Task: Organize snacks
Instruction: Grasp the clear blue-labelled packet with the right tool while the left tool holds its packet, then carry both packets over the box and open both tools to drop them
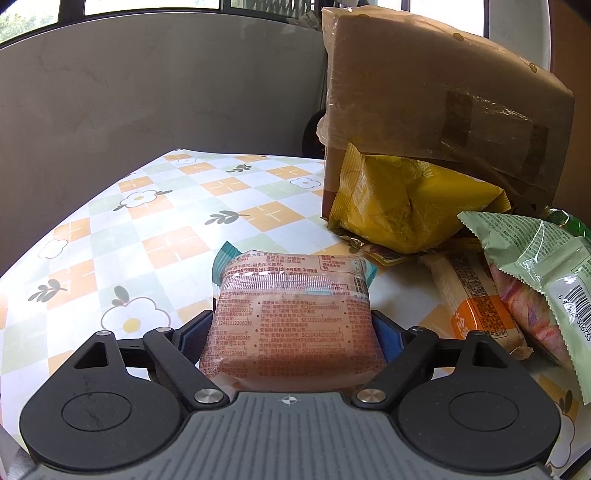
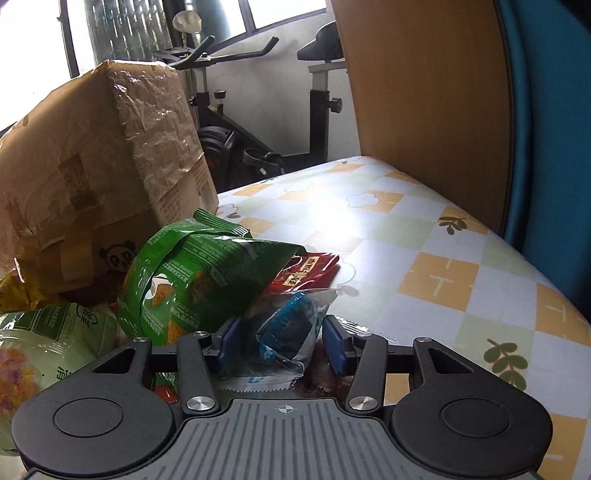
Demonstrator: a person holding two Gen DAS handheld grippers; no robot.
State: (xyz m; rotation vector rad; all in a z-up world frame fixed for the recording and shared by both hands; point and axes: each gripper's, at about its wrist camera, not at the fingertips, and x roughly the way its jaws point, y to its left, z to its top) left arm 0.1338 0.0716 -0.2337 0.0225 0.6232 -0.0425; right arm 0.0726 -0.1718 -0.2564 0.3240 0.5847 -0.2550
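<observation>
We get strong daylight from far windows (image 1: 147, 5), blown out; glare patch on worktop (image 2: 332, 221); heavy fisheye bending at edges; focus sharp.

Home: exercise bike (image 2: 236, 122), floral tablecloth (image 1: 147, 221)

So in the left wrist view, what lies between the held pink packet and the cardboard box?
A yellow snack bag leans against the cardboard box, beyond the pink packet that the left gripper grips.
</observation>
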